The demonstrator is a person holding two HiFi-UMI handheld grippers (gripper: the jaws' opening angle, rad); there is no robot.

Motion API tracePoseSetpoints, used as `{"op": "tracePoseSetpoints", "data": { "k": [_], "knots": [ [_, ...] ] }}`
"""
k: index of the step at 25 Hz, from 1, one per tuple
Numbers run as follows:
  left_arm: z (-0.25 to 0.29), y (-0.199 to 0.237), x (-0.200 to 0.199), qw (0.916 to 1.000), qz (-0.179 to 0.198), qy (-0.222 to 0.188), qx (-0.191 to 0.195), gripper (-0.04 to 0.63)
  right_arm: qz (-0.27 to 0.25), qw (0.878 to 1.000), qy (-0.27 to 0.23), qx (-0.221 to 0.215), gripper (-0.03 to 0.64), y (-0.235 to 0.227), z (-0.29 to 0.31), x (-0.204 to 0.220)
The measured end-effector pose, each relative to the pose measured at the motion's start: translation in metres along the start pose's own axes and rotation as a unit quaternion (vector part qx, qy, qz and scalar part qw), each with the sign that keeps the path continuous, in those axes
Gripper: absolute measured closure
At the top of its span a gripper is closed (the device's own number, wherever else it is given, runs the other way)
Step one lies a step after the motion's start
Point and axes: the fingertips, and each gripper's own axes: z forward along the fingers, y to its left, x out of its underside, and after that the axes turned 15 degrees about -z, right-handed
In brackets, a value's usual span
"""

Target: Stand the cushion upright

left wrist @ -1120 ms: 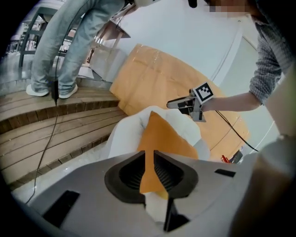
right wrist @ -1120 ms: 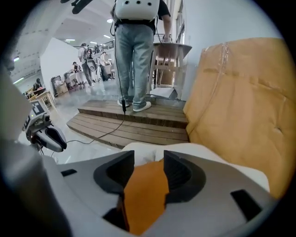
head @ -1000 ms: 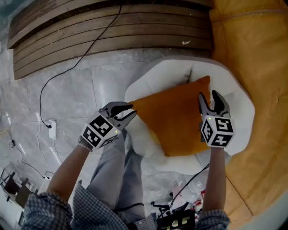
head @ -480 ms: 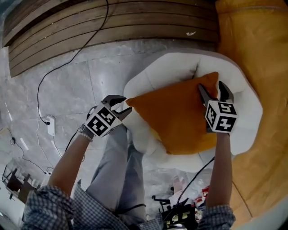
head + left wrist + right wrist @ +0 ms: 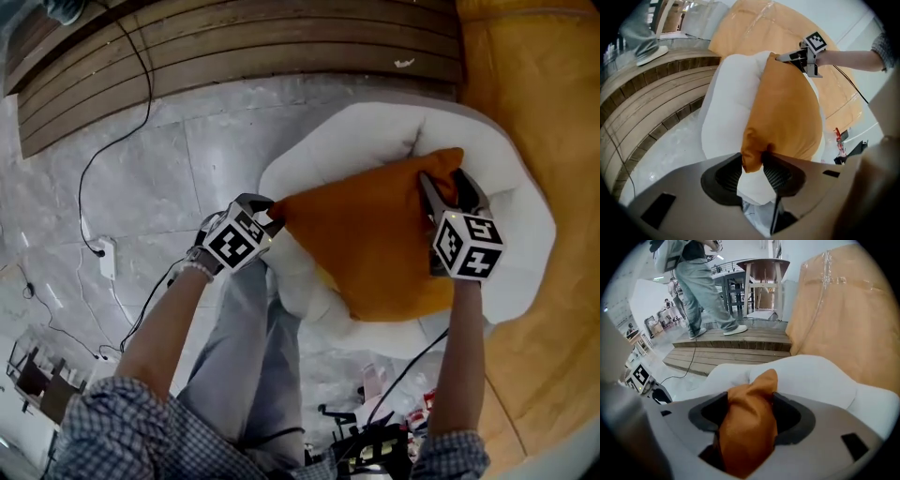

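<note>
It looked like a large open showroom or work hall, not a home. Behind the white armchair (image 5: 309,169) ran a curved wooden platform (image 5: 234,47), where a person (image 5: 701,287) stood near a table (image 5: 766,262). Beside the armchair loomed plastic-wrapped orange furniture (image 5: 534,112), and a cable (image 5: 81,202) trailed across the grey stone floor (image 5: 216,159).

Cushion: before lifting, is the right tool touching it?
Touching. Right gripper view: the cushion corner fills the right tool's jaws, which have just been closing, against both pads.

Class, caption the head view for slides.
Left tool, just opened, straddles one corner of the orange cushion on the chair; right tool, just closing, grips another.
</note>
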Motion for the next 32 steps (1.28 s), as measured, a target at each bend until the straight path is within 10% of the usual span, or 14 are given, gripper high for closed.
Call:
{"op": "tracePoseSetpoints", "data": {
  "k": [12,32],
  "knots": [
    [-0.017,-0.026,0.006,0.9996,0.025,0.015,-0.005,0.534,-0.022,1.0,-0.005,-0.003,0.436,0.015,-0.027,0.002],
    [-0.084,-0.119,0.055,0.9936,0.108,0.03,0.002,0.545,-0.01,0.997,-0.071,0.028,0.456,0.043,-0.167,0.013]
  ]
}}
